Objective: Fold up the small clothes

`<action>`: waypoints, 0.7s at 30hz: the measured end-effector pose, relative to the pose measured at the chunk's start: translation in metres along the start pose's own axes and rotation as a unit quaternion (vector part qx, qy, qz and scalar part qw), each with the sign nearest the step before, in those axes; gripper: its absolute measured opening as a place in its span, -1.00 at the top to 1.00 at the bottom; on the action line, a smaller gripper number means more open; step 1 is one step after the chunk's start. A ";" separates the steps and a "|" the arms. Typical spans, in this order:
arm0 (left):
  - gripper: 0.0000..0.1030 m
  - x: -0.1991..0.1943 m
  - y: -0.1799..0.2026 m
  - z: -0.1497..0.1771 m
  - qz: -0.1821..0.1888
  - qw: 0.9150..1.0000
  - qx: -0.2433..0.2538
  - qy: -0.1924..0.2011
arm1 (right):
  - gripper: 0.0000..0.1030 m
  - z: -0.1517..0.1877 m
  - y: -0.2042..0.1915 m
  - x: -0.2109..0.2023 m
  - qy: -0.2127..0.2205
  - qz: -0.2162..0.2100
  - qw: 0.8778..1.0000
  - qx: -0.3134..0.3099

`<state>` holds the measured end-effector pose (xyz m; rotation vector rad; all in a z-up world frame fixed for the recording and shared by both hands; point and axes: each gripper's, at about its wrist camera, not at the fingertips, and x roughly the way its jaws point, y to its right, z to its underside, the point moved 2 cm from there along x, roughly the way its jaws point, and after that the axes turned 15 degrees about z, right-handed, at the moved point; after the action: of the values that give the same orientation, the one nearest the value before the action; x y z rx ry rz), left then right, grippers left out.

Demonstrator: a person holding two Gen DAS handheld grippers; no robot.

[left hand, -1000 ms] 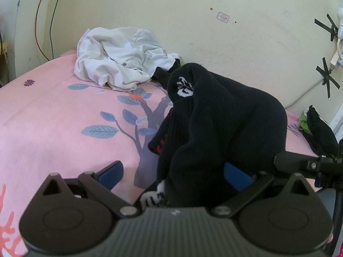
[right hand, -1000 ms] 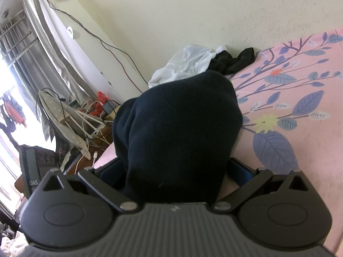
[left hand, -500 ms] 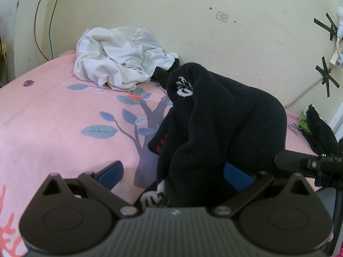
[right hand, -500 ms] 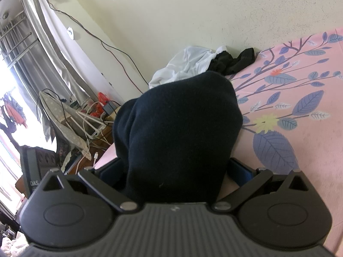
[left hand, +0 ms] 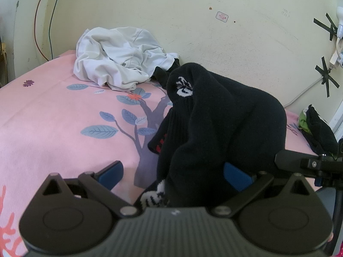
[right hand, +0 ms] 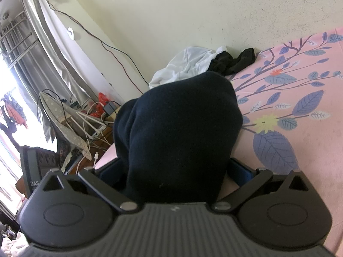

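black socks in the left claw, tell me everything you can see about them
The black socks are a bunched pair of thick ribbed knit, draped in a hump between the blue pads of the left claw, which stand wide apart. White woven markings show near the top and at the bottom edge, and red ones on a cuff hanging to the left. The bundle sits over the pink floral bedsheet; whether it touches it is unclear.

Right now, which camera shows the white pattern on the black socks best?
The left wrist view. There the black socks show a white pattern near the top and another close to the left gripper, plus red marks. The right wrist view shows only plain dark fabric filling the right gripper; no pattern shows.
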<state>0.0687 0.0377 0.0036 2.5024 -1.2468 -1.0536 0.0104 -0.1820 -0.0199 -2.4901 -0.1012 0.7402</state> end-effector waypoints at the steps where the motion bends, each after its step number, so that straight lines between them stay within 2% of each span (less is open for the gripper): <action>1: -1.00 0.000 0.000 0.000 0.000 1.000 0.000 0.000 | -0.89 0.000 0.000 0.000 0.000 0.000 1.000 0.000; 21: -1.00 0.001 0.001 0.000 0.003 1.000 -0.002 0.000 | -0.89 -0.001 0.001 0.000 0.001 -0.004 1.000 0.003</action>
<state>0.0690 0.0364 0.0034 2.4939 -1.2510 -1.0527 0.0107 -0.1831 -0.0194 -2.4833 -0.1070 0.7331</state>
